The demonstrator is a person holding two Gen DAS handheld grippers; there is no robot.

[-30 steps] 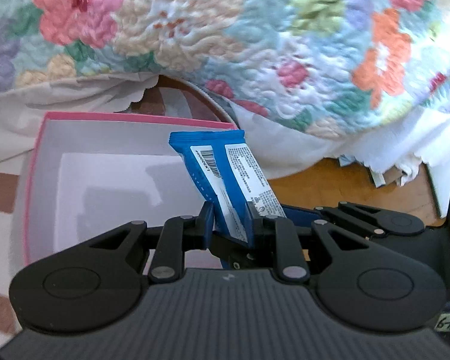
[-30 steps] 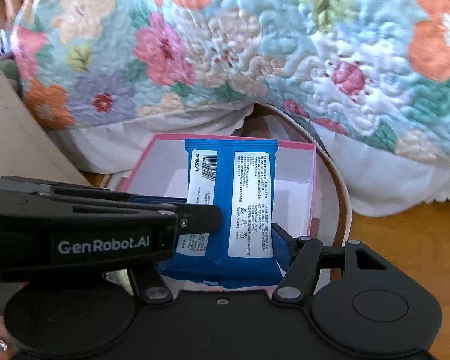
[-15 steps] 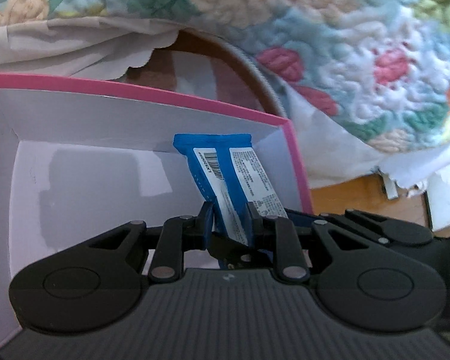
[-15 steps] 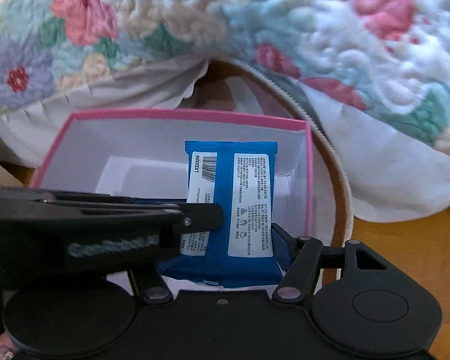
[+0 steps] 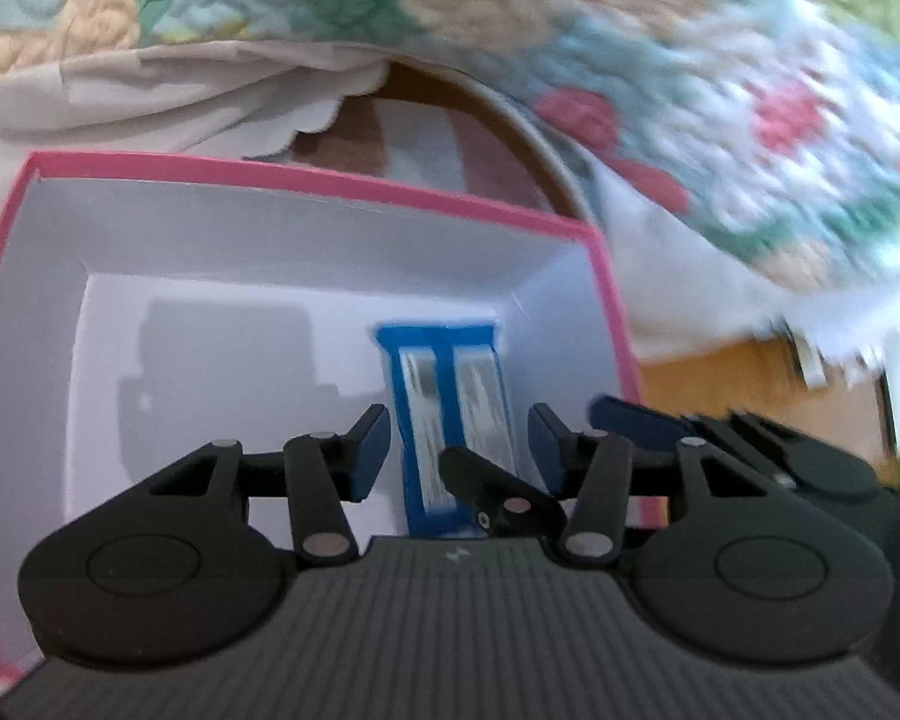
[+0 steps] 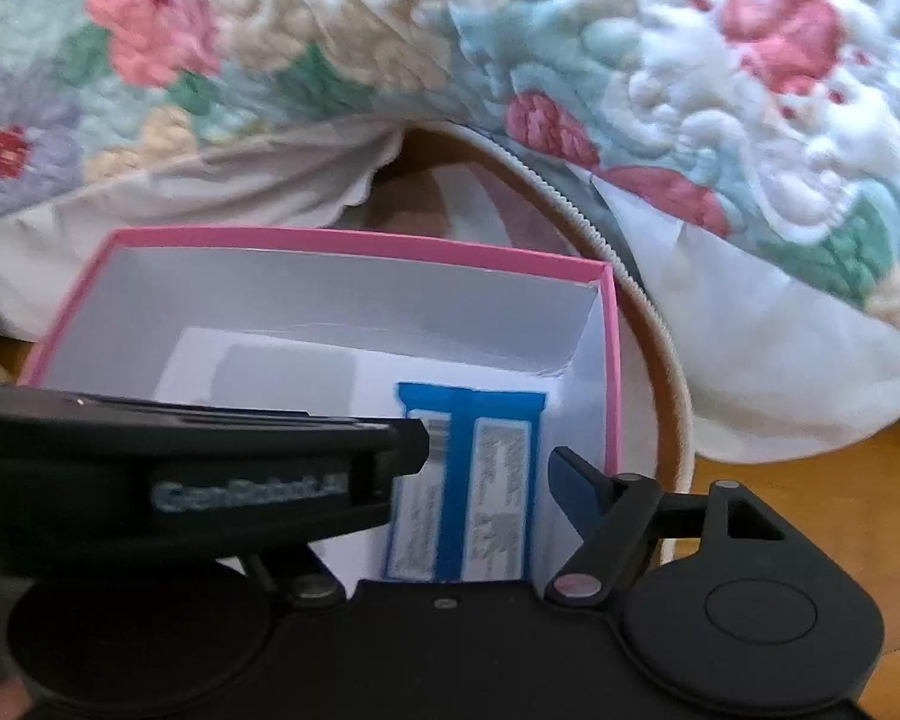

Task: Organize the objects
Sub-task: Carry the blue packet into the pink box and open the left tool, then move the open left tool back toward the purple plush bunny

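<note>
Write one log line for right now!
blue packet: inside pink box | left gripper: opening, packet between fingers | right gripper: opening, packet released

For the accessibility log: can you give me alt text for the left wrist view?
A blue snack packet lies inside a pink-rimmed white box, between the opening, non-touching fingers of the left gripper. A floral quilt drapes behind the box, and part of the right gripper shows at right.
</note>
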